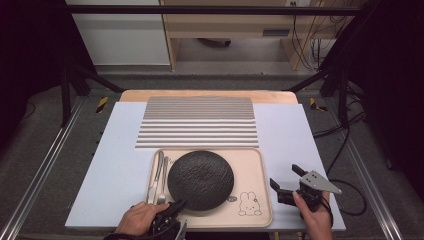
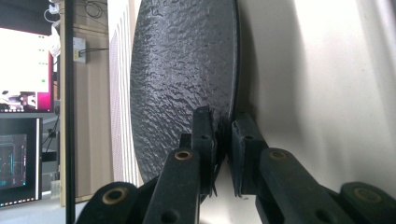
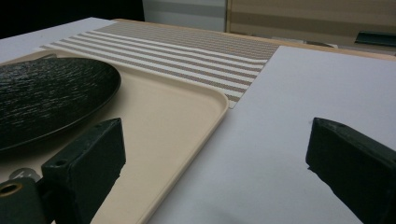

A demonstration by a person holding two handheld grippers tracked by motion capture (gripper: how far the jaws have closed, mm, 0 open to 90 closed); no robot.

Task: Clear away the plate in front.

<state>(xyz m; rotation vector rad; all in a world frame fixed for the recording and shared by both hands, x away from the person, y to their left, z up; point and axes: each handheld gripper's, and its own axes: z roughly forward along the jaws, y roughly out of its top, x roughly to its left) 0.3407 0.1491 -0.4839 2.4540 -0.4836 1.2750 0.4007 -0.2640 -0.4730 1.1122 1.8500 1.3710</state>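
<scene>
A round black textured plate lies on a beige tray near the table's front edge. My left gripper is at the plate's near-left rim. In the left gripper view its two jaws stand on either side of the plate, and the left gripper is shut on the rim, with the tray behind. My right gripper sits open over the white mat, just right of the tray. In the right gripper view nothing is between the spread jaws of the right gripper; the plate and tray lie to their left.
A fork and knife lie on the tray's left side, beside the plate. A rabbit drawing marks the tray's near-right corner. A striped placemat lies behind the tray on the white mat. A black frame surrounds the table.
</scene>
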